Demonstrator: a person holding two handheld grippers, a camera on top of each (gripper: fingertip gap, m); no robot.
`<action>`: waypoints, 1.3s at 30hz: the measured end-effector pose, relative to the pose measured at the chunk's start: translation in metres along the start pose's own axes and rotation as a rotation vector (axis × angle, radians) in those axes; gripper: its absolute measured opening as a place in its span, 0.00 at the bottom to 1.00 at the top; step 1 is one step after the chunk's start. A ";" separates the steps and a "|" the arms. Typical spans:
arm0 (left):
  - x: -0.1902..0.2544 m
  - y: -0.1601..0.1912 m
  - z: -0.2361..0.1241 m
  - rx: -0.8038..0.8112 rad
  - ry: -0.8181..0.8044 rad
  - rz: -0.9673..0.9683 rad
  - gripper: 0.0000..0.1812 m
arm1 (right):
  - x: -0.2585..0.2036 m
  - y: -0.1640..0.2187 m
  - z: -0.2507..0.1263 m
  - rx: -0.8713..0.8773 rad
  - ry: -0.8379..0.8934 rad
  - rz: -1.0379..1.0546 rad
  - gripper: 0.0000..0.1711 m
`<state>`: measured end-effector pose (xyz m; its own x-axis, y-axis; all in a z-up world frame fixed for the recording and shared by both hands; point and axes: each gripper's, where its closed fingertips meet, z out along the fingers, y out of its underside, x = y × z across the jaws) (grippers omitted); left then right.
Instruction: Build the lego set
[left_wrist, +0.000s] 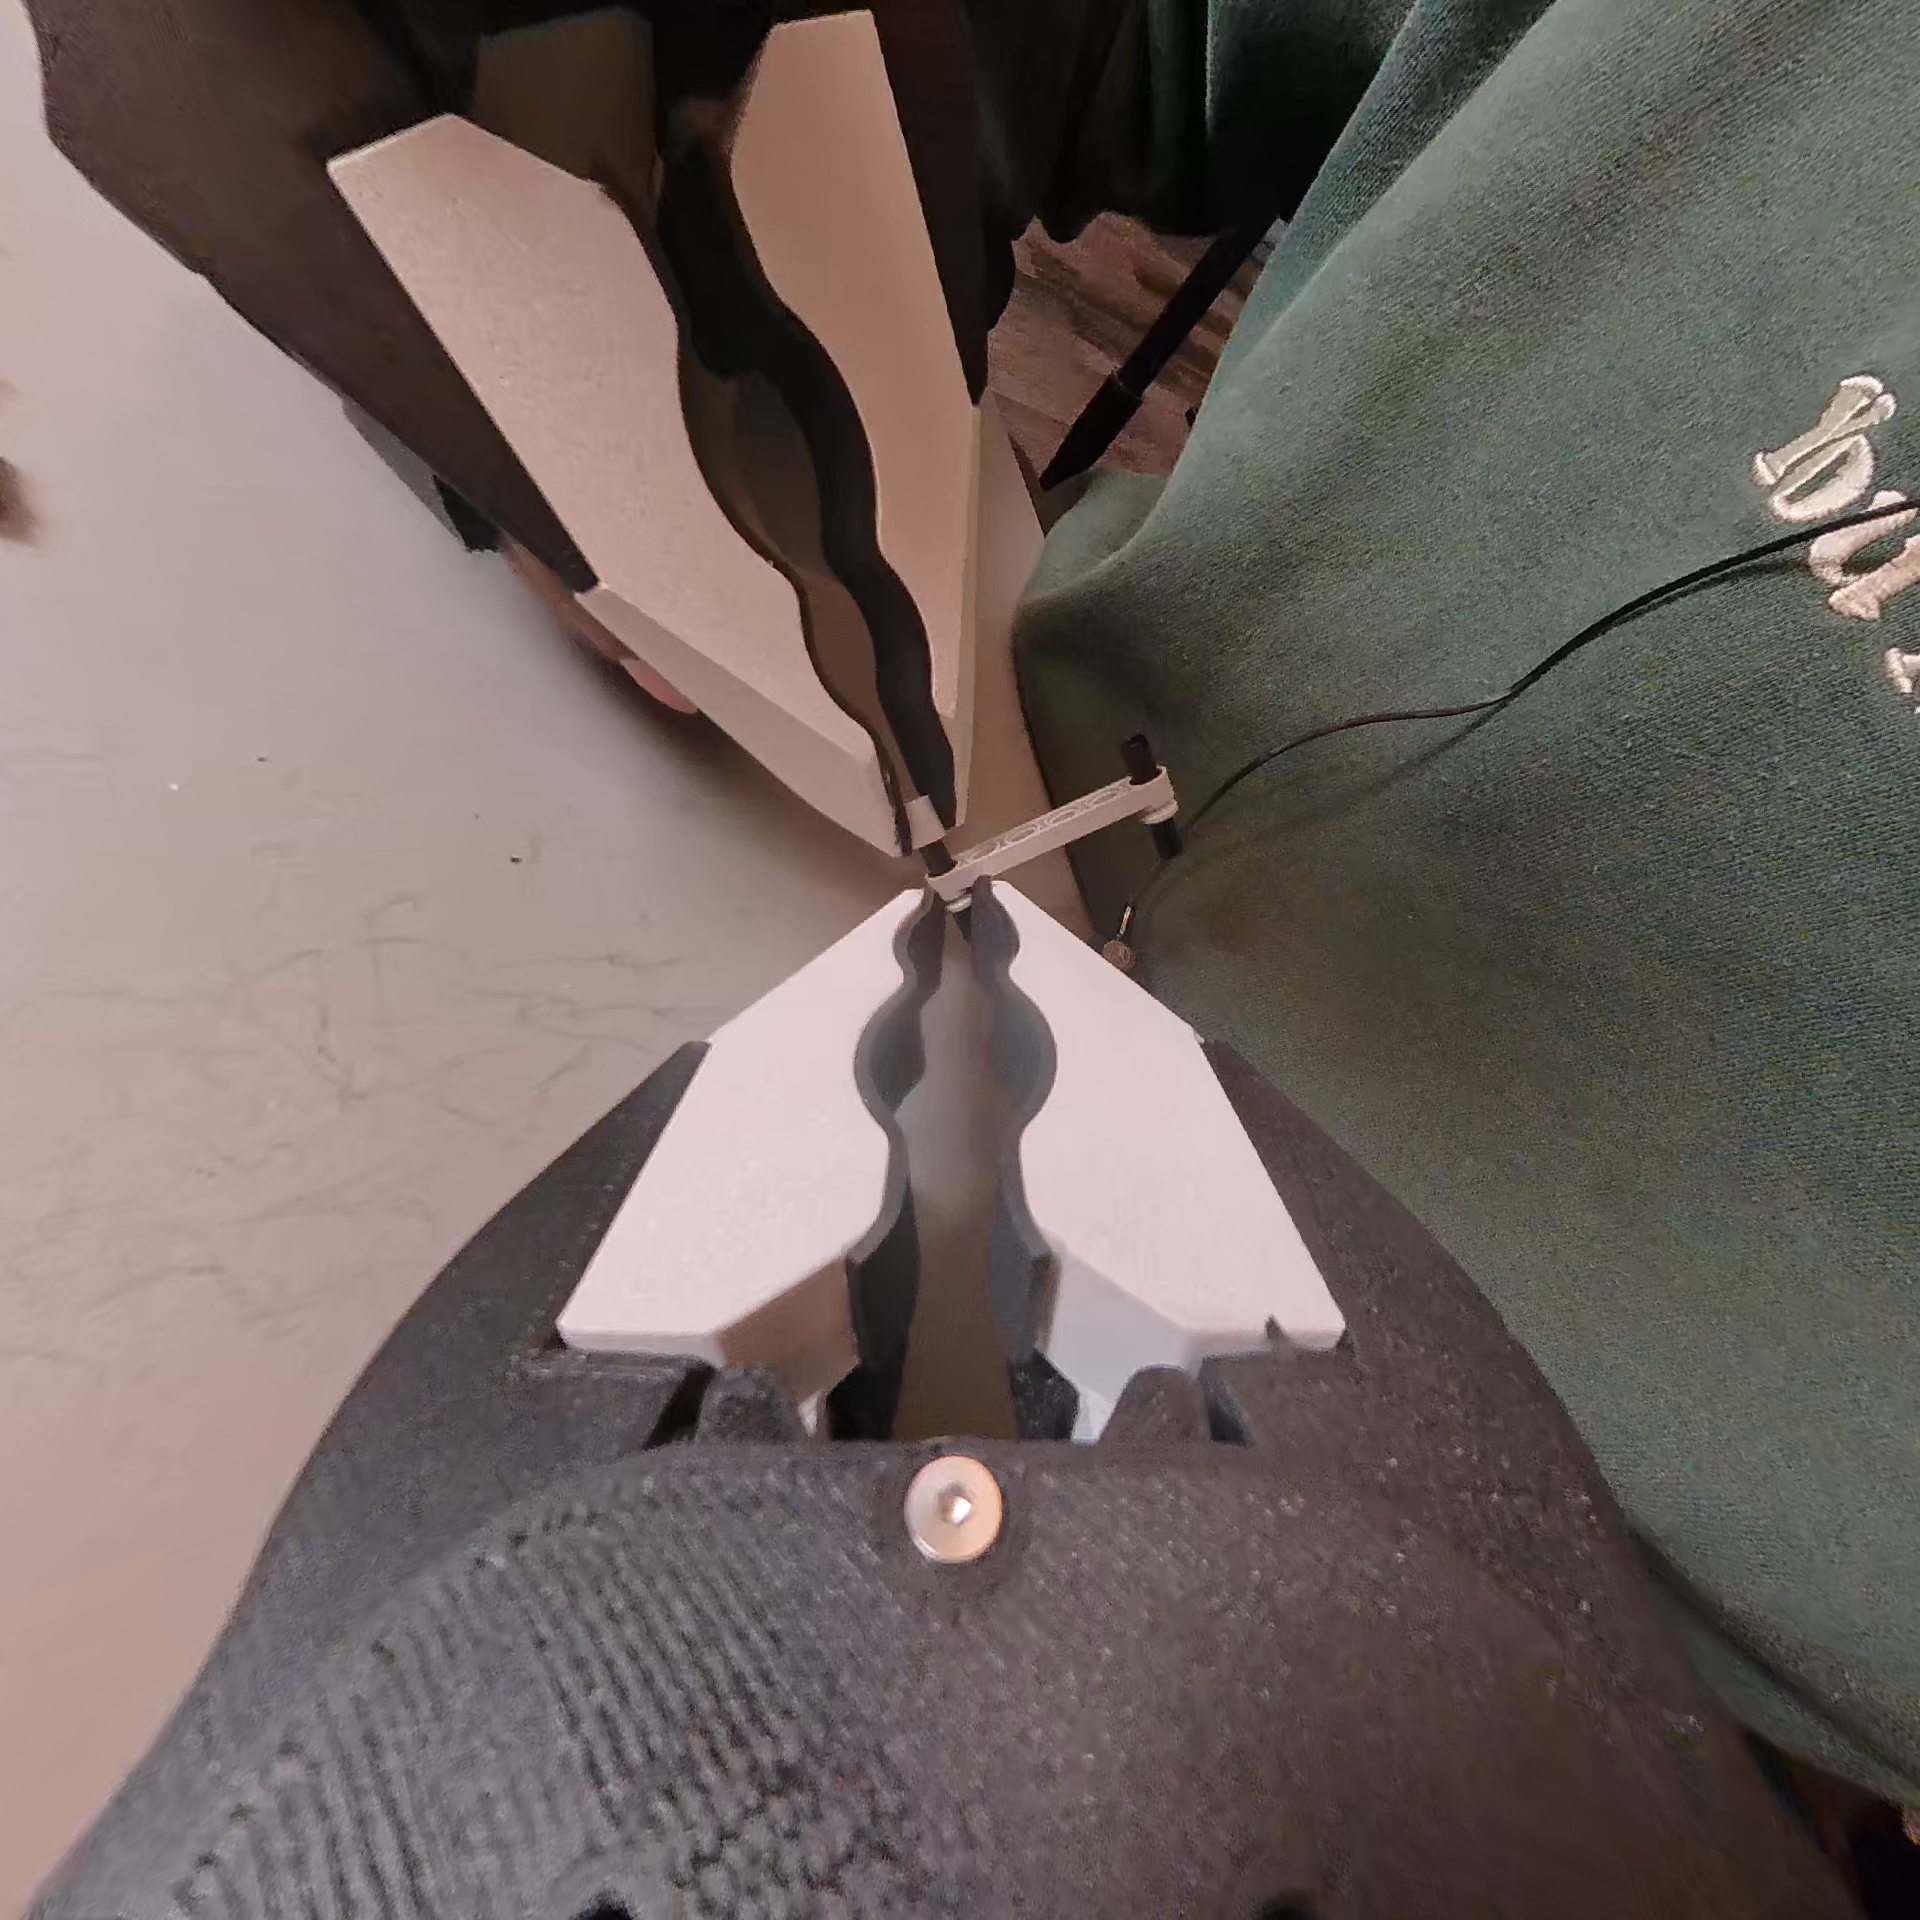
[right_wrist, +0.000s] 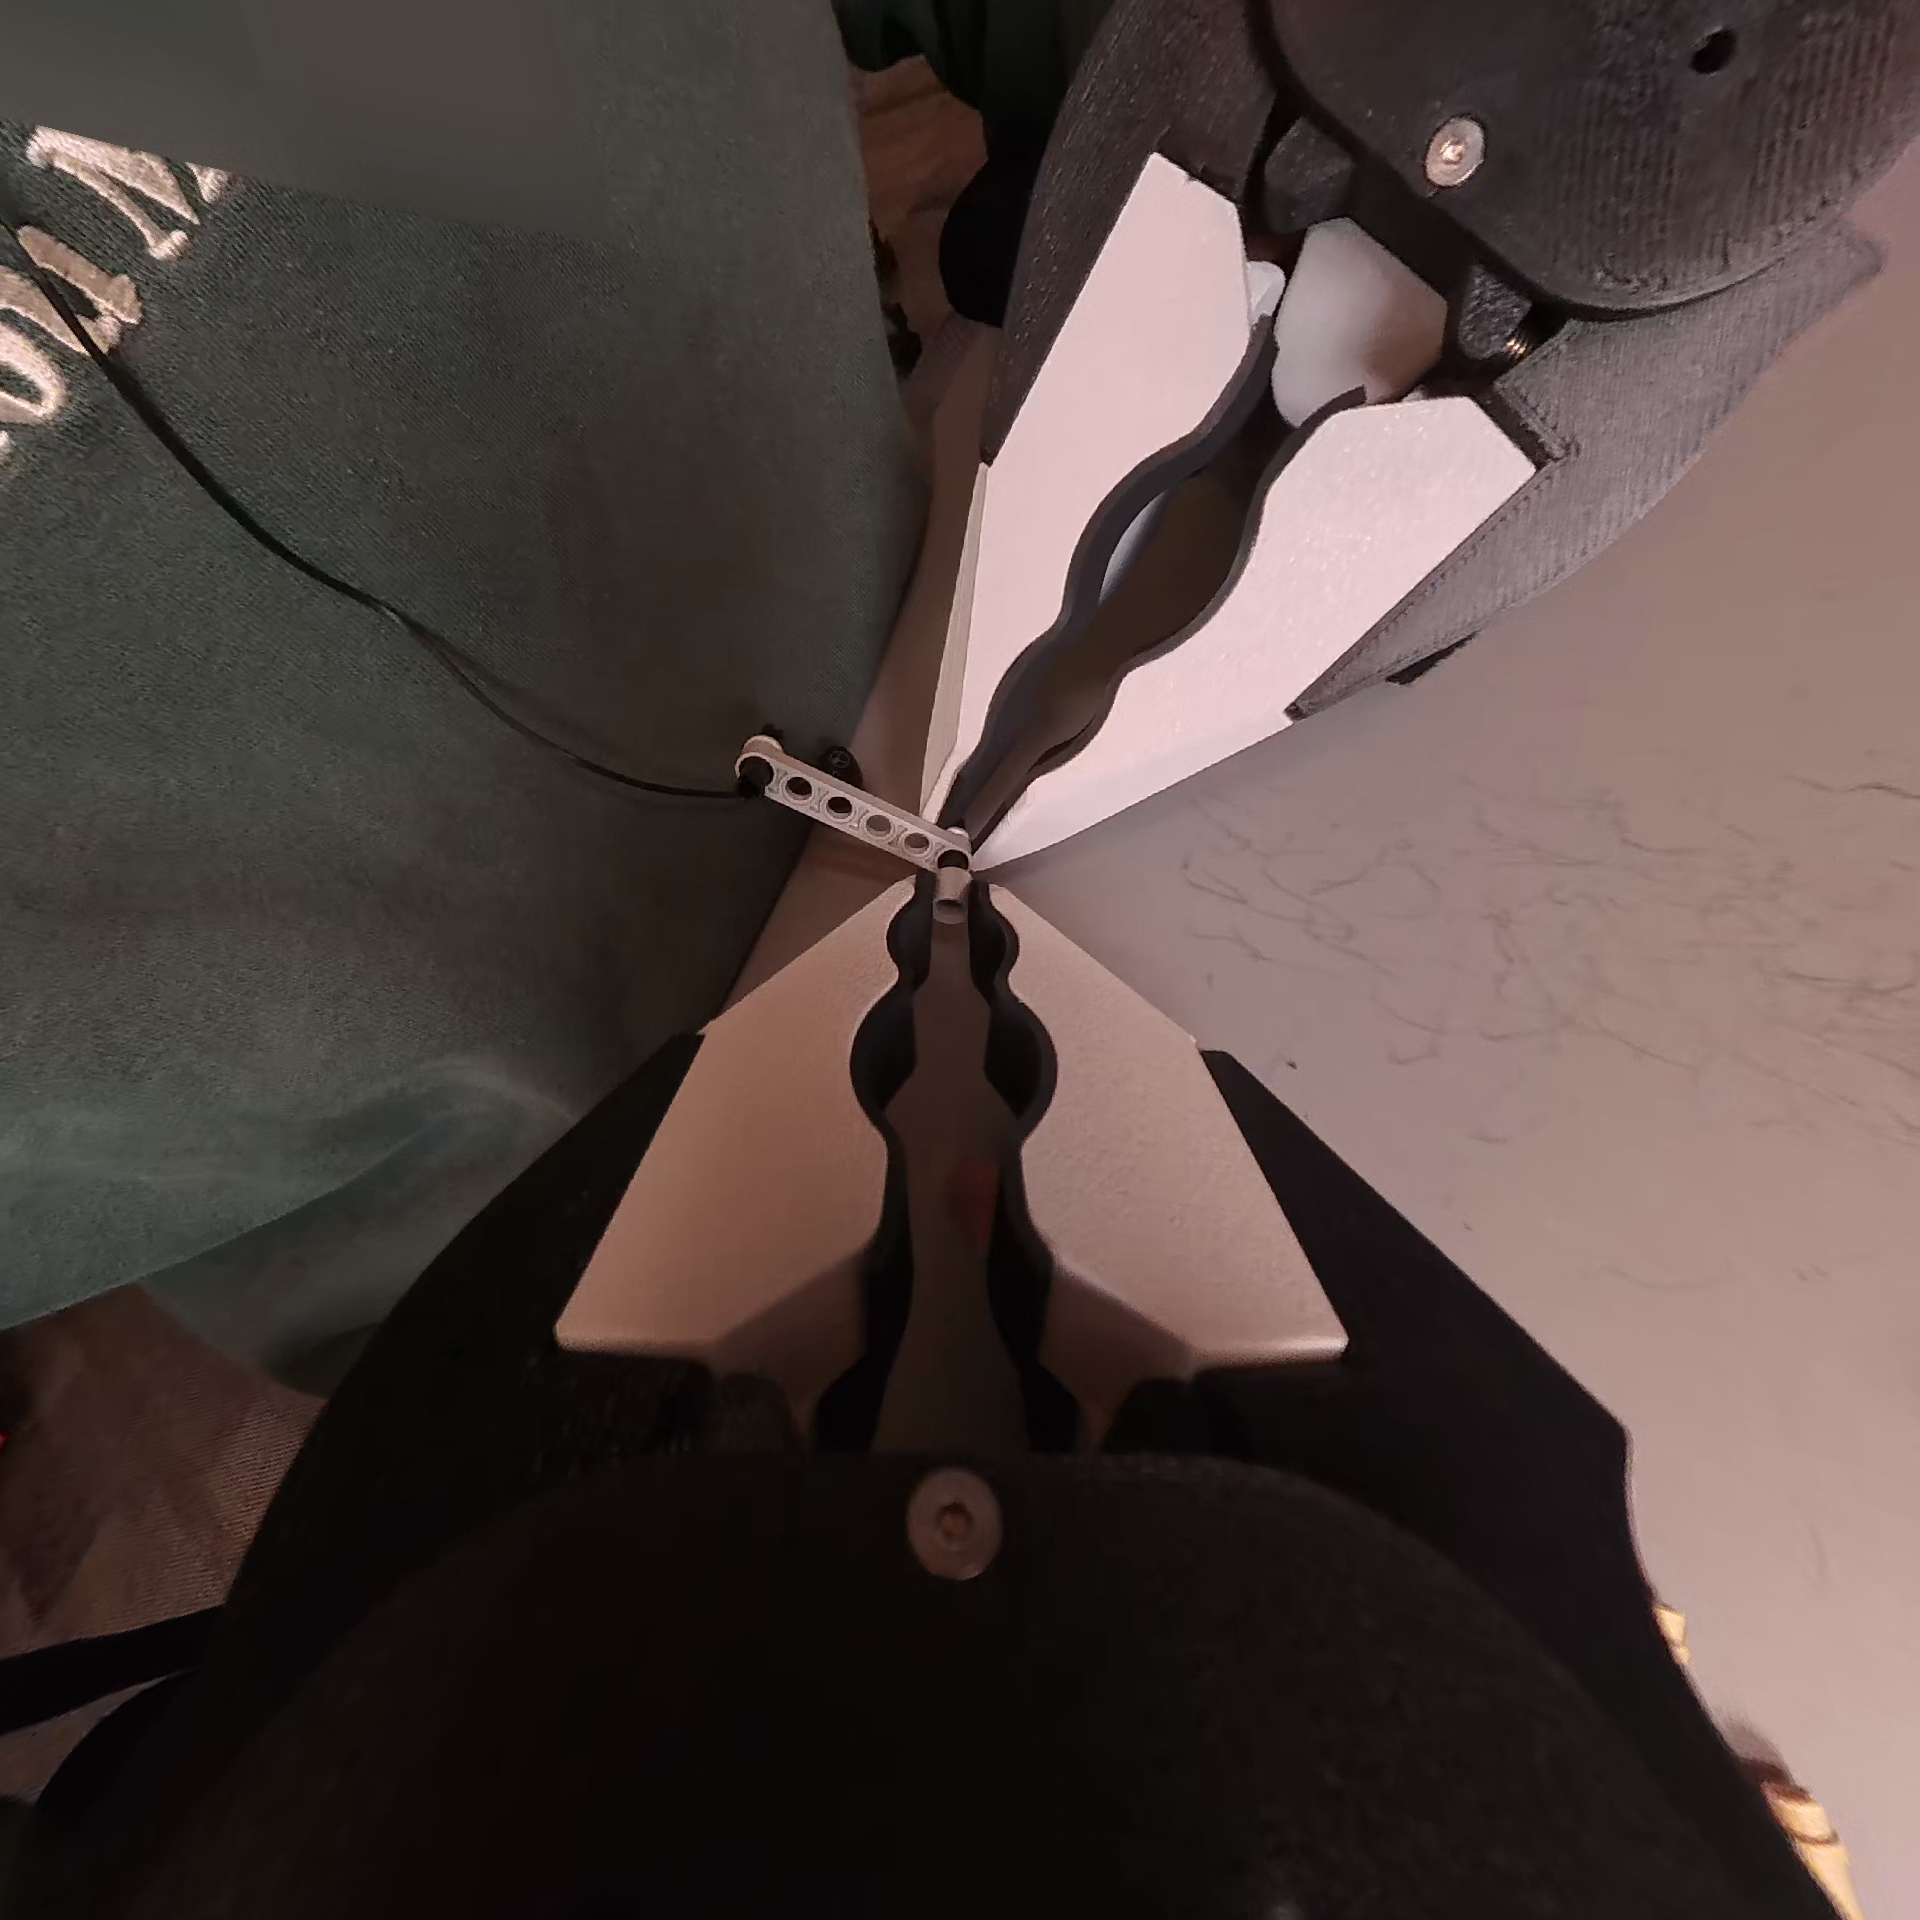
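A light grey Lego beam (left_wrist: 1049, 831) with a row of holes hangs in the air between my two grippers, with a black axle (left_wrist: 1151, 795) through its far end. My left gripper (left_wrist: 961, 904) is shut on the black axle at the beam's near end. My right gripper (right_wrist: 948, 902) comes in from the opposite side and is shut on a small grey bush (right_wrist: 948, 896) on that same axle. The beam also shows in the right wrist view (right_wrist: 852, 816), with the left gripper (right_wrist: 982, 826) clamped at its end. The two grippers meet almost tip to tip.
A person in a green sweatshirt (left_wrist: 1507, 727) sits close behind the beam, with a thin black cable (left_wrist: 1455, 707) across the chest. A pale table top (left_wrist: 260, 935) lies below the grippers, and it also shows in the right wrist view (right_wrist: 1507, 987). The tips of both grippers are at nearly the same place.
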<state>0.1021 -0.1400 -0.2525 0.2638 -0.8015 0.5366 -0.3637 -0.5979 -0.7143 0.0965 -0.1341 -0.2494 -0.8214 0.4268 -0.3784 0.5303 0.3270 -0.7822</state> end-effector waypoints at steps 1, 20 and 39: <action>0.001 0.000 0.000 -0.002 0.009 -0.002 0.01 | -0.001 0.000 0.001 -0.002 -0.006 -0.004 0.02; 0.007 -0.003 -0.004 0.020 0.095 -0.053 0.02 | -0.002 -0.005 -0.001 -0.010 0.104 -0.139 0.02; -0.030 -0.035 -0.060 0.319 -0.223 -0.046 0.10 | 0.045 -0.038 -0.042 0.136 0.674 -0.419 0.02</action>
<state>0.0537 -0.0942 -0.2168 0.4742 -0.7343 0.4856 -0.0605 -0.5775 -0.8142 0.0489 -0.0916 -0.2158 -0.6197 0.7228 0.3059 0.1403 0.4855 -0.8629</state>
